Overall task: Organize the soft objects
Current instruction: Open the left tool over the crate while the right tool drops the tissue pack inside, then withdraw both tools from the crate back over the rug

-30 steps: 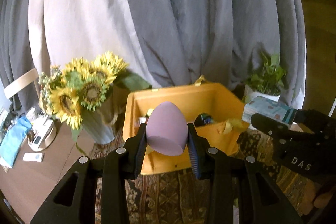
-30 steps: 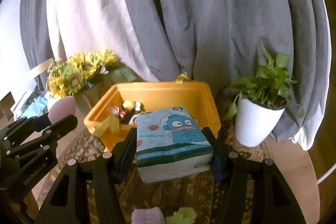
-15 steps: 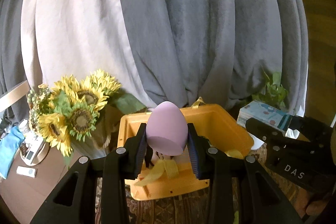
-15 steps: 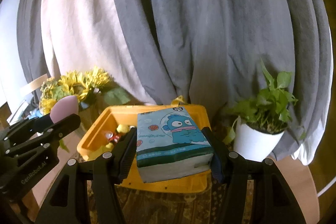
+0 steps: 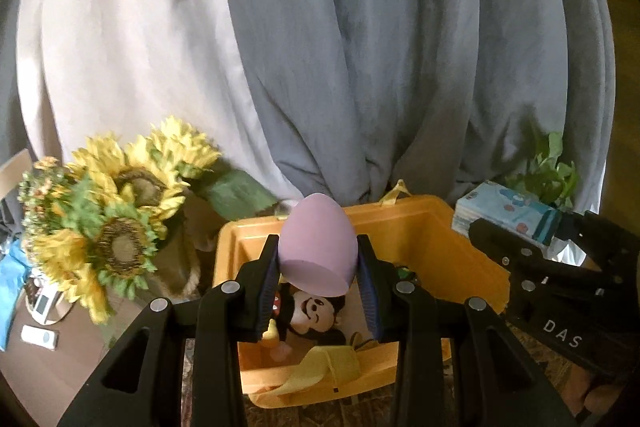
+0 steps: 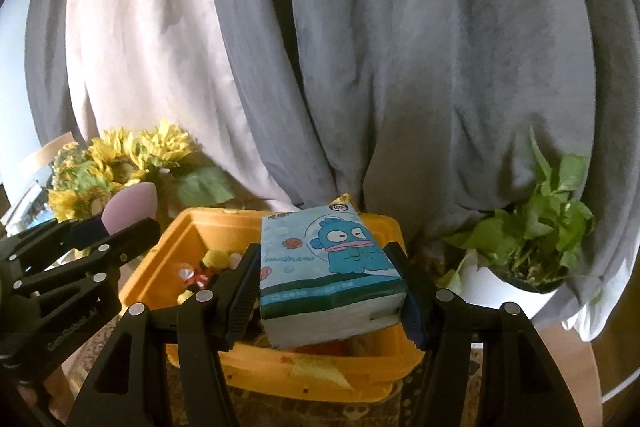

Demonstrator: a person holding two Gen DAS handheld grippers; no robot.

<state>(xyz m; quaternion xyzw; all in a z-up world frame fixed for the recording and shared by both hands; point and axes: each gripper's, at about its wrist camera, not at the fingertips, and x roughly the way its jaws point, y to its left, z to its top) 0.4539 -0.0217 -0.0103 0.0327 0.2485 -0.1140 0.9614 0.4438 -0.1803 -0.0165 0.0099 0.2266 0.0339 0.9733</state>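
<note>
1. The left gripper (image 5: 318, 283) squeezes a purple sponge egg (image 5: 317, 245) by its fat sides, above the yellow bin (image 5: 460, 247). It looks light and squishy.
2. The right gripper (image 6: 330, 291) clamps a soft tissue pack (image 6: 332, 267) by its two sides, over the bin's near edge.
3. Toys at 6 o'clock under the egg are partly hidden. The surface is mostly cut off.
</note>
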